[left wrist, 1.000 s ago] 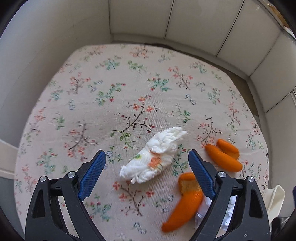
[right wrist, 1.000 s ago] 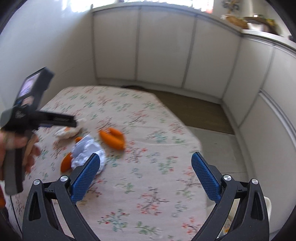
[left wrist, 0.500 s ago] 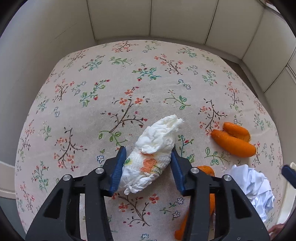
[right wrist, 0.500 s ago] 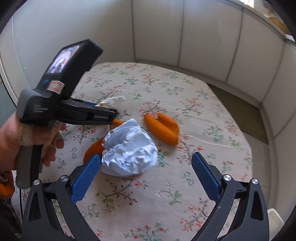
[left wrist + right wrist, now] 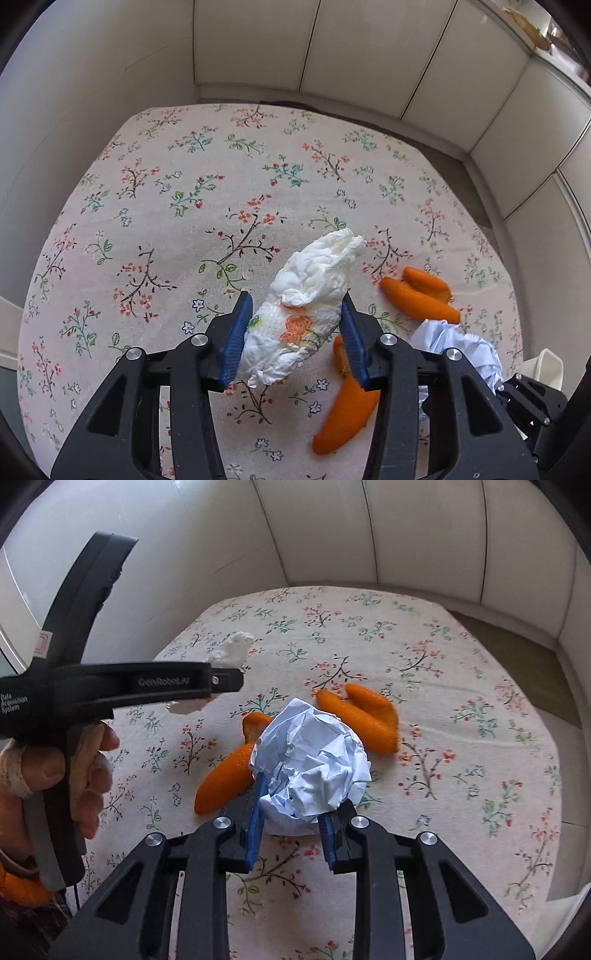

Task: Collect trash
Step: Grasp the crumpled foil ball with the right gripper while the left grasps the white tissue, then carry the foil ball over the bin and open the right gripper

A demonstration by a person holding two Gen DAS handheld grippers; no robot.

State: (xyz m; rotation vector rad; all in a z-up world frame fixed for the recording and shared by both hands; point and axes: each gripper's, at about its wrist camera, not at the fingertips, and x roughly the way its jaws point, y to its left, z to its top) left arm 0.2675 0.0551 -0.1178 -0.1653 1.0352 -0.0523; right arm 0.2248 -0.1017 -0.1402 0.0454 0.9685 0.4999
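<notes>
My left gripper (image 5: 295, 325) is shut on a crumpled white tissue (image 5: 306, 295) with an orange print and holds it just above the floral tablecloth (image 5: 166, 206). The tissue's tip also shows past the left gripper in the right wrist view (image 5: 232, 650). My right gripper (image 5: 291, 812) is shut on a crumpled white paper ball (image 5: 314, 760), which also shows in the left wrist view (image 5: 461, 347). Orange peel pieces lie on the cloth: one long piece (image 5: 225, 775) left of the ball and a curled piece (image 5: 362, 716) behind it.
The table sits in a corner of white panelled walls (image 5: 332, 48). Its right edge drops to the floor (image 5: 554, 698). The left hand-held gripper body (image 5: 110, 686) and the person's hand (image 5: 88, 768) fill the left of the right wrist view. A white object (image 5: 546, 369) stands at the table's right edge.
My left gripper closed on the tissue and lifted it slightly. My right gripper swung left over the table and closed on the paper ball.
</notes>
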